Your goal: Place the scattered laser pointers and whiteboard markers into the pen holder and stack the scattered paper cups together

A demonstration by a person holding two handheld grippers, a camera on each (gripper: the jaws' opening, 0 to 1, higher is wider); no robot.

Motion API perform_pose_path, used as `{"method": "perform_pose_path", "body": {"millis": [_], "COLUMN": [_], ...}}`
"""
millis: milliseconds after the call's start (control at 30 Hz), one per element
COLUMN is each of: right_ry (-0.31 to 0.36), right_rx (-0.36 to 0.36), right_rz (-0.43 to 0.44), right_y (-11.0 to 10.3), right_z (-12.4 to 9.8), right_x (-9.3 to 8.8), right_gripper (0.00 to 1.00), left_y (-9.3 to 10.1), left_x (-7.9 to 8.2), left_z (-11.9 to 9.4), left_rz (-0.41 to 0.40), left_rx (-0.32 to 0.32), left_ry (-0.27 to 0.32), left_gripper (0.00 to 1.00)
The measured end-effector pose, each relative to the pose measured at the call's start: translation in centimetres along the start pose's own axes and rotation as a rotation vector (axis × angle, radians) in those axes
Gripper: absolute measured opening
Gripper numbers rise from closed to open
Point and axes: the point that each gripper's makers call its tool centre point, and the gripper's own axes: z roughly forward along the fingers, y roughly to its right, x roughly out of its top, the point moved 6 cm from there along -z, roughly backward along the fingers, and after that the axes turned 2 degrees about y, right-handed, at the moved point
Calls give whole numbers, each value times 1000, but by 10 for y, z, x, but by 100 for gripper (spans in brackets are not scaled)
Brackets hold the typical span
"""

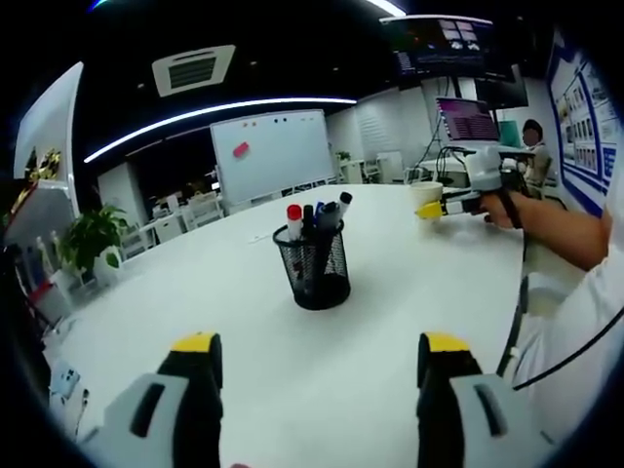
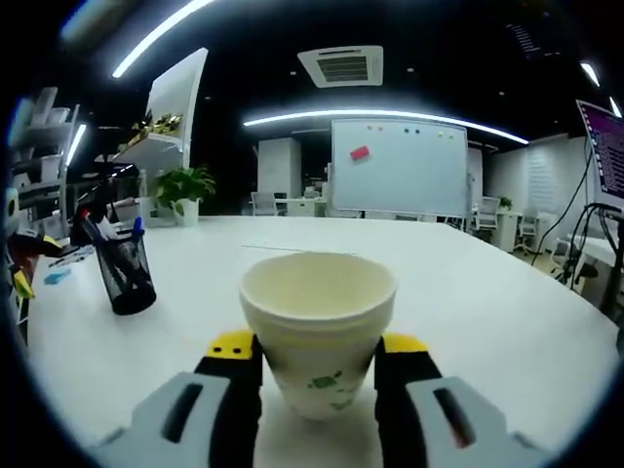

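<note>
A black mesh pen holder point(image 1: 317, 268) stands on the white table point(image 1: 409, 292), with several markers point(image 1: 295, 222) upright in it. My left gripper point(image 1: 322, 363) is open in front of it, nothing between its jaws. Across the table my right gripper point(image 1: 429, 208), held by a person's hand point(image 1: 507, 207), is against a paper cup point(image 1: 425, 193). In the right gripper view, stacked white paper cups point(image 2: 318, 330) stand on the table between the jaws of my right gripper point(image 2: 317, 353), which press on both sides. The pen holder point(image 2: 124, 271) stands at the left.
A whiteboard point(image 1: 273, 153) stands behind the table, with chairs and a potted plant point(image 1: 90, 239) at the left. Monitors point(image 1: 470, 119) and cables sit at the right rear. A shelf with items point(image 2: 39, 166) lines the left in the right gripper view.
</note>
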Motion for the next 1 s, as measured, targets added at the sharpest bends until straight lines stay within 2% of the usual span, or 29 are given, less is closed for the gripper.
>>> {"method": "perform_pose_path", "body": {"millis": [467,1000], "right_ry": [-7,32], "right_rx": [20,6], "right_rz": [-21,-37], "right_y": [-3,0], "right_z": [-1,-5], "right_x": [2,13], "right_gripper": [45,45], "left_y": [1,3], "left_x": [4,10], "left_z": [4,5], "left_rz": [6,9], "left_rx": [-11,-26], "left_ry": [3,11], "left_gripper": [82,82]}}
